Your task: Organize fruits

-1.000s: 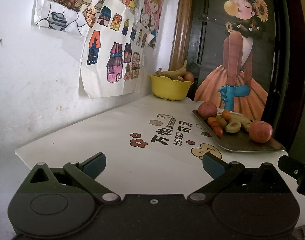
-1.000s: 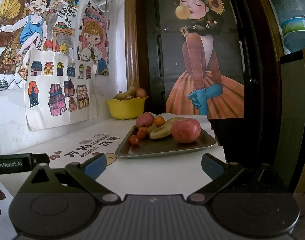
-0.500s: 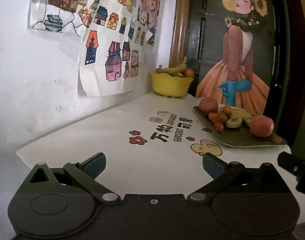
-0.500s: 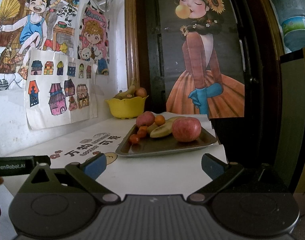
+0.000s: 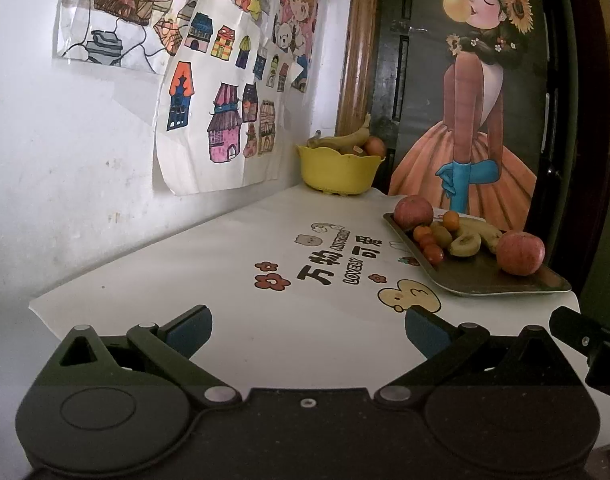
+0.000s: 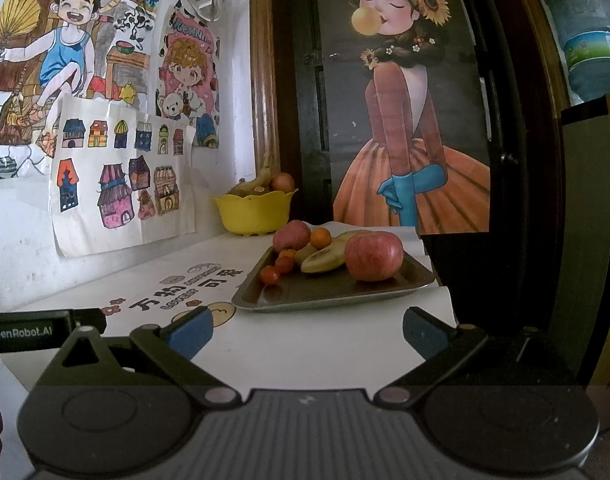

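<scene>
A metal tray (image 6: 329, 292) (image 5: 485, 282) on the white table holds two red apples (image 6: 373, 255) (image 5: 520, 253), a kiwi (image 6: 323, 261), a banana (image 5: 483, 230) and several small orange and red fruits (image 6: 269, 275). A yellow bowl (image 6: 253, 211) (image 5: 339, 170) at the far wall holds a banana and a round fruit. My left gripper (image 5: 307, 326) is open and empty above the table's near left part. My right gripper (image 6: 308, 326) is open and empty, just in front of the tray.
The table (image 5: 233, 264) has a printed white cover and ends at a wall with drawings (image 5: 221, 112) on the left. A dark door with a girl poster (image 6: 405, 120) stands behind. A water bottle (image 6: 585, 28) sits on a dark cabinet at the right.
The left gripper has tilted and shifted slightly, so the tray and bowl sit a little higher in its view. The right gripper has barely moved. Both stay open.
</scene>
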### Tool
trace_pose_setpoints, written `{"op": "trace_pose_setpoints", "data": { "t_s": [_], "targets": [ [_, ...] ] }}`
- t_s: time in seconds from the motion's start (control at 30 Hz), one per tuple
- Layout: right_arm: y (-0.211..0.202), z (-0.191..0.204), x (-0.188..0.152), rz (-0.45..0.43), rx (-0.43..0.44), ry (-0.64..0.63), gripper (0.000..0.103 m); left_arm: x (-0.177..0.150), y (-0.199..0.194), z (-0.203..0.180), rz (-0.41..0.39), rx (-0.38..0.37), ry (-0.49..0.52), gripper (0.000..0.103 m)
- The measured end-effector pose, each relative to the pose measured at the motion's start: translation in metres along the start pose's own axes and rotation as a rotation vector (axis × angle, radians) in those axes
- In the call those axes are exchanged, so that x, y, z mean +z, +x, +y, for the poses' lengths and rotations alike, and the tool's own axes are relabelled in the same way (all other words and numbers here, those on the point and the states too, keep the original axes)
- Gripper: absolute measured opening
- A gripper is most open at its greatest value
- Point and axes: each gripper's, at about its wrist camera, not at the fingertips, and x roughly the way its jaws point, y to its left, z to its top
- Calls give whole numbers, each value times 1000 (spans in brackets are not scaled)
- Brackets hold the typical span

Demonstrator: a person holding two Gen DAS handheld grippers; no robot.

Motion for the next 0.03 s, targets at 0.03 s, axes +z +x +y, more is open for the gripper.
{"op": "trace_pose_setpoints", "data": {
  "t_s": [0.03],
  "targets": [
    [0,0,0,0,-1,0,103,0,0,0,0,-1,-1,102]
  ]
}}
